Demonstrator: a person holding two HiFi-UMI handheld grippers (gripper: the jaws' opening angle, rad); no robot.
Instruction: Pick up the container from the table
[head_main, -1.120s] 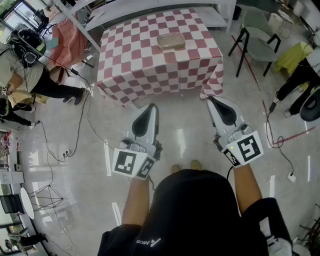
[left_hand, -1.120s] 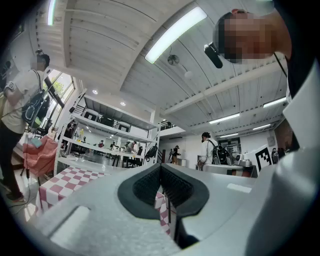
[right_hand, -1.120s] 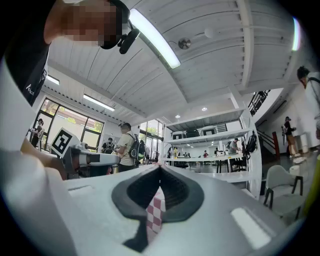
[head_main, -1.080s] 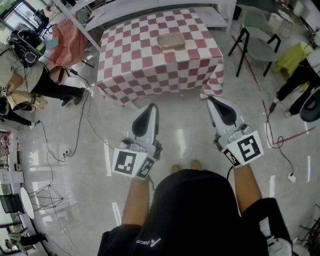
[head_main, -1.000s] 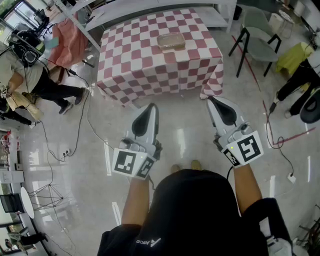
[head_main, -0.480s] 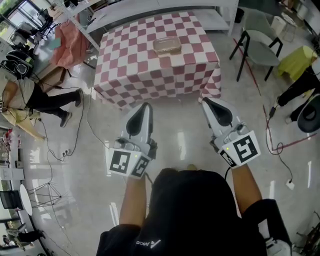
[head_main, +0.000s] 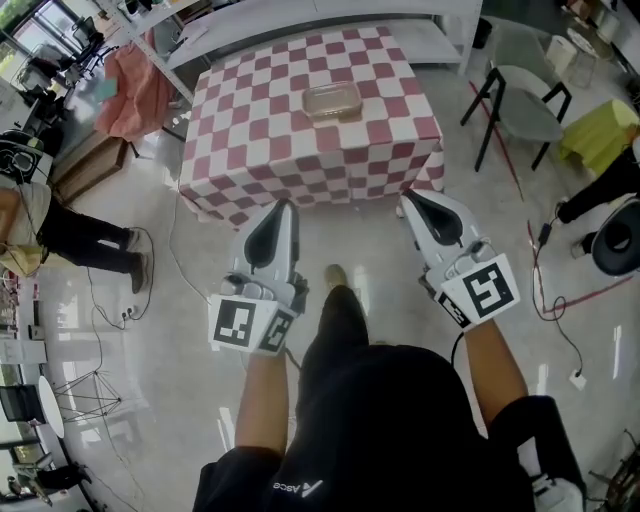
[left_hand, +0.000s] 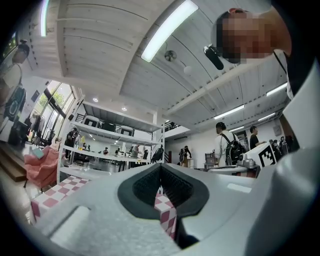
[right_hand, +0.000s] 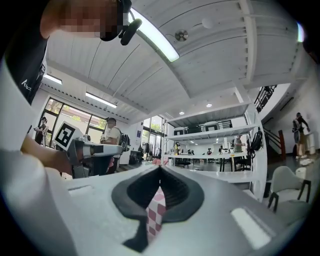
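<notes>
The table (head_main: 395, 150) stands at 12 o'clock in the head view, draped in a red and white checked cloth (head_main: 250, 140) that hangs down its near side. The container (head_main: 332, 100), a shallow clear box with rounded corners, lies flat on the tabletop, slightly beyond its middle toward 12 o'clock. It stands alone there, well apart from both grippers. The left gripper (head_main: 285, 204) is held out at 11 o'clock from the person's body and the right gripper (head_main: 404, 197) at 1 o'clock. Both point toward the table, their tips just short of the hanging cloth and over the glossy floor (head_main: 180, 400). Each gripper view shows its own two fingers together, the dark pads meeting at the tip and closed on themselves. A strip of the checked cloth shows through the small gap below them. The container lies at about 12 o'clock from the two tips, closer to the line of the left one. One shoe (head_main: 336, 274) sits on the floor between the grippers. A dark-framed chair (head_main: 525, 105) stands at 2 o'clock beside the table. A white shelf rack (head_main: 330, 18) runs behind the table at 12 o'clock. A bystander (head_main: 70, 235) stands at 9 o'clock.
</notes>
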